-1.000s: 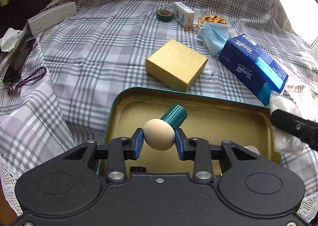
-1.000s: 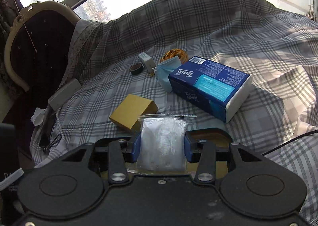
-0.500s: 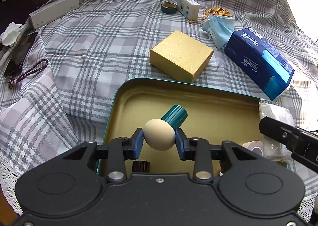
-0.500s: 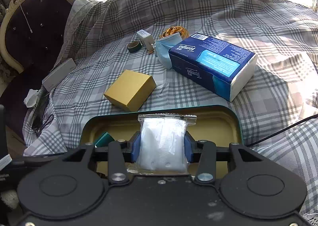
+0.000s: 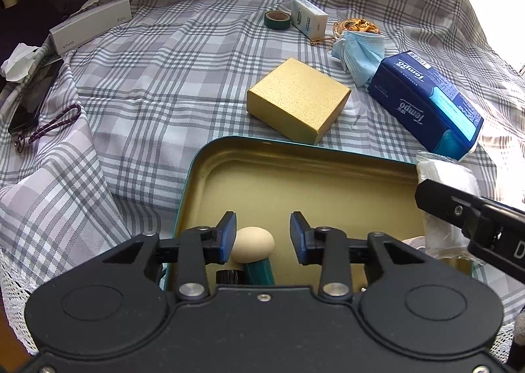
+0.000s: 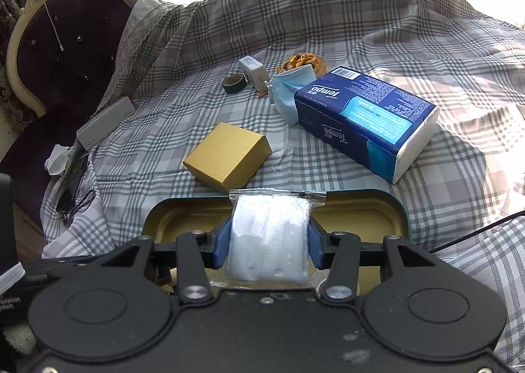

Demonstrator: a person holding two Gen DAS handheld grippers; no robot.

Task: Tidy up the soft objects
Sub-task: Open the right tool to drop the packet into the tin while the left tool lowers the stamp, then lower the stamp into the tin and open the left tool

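Observation:
A teal tin tray (image 5: pixel 295 176) with a gold inside lies on the plaid cloth; it also shows in the right wrist view (image 6: pixel 361 205). My left gripper (image 5: pixel 262 237) is open above the tray's near left part. A beige egg-shaped sponge (image 5: pixel 252 243) on a teal handle lies in the tray between the fingers, free of them. My right gripper (image 6: pixel 267 246) is shut on a clear bag of white cotton pads (image 6: pixel 270 238) and holds it over the tray's right side; the bag also shows in the left wrist view (image 5: pixel 449 182).
Beyond the tray lie a gold box (image 5: pixel 298 99), a blue Tempo tissue pack (image 5: pixel 426 104), a blue face mask (image 5: pixel 361 54), a small white box (image 5: pixel 308 17), a tape roll (image 5: pixel 277 19) and a long white box (image 5: pixel 90 27). A phone (image 5: pixel 29 100) lies at the left edge.
My left gripper opened and let the egg-shaped sponge drop into the tray. My right gripper with the cotton pad bag moved in over the tray.

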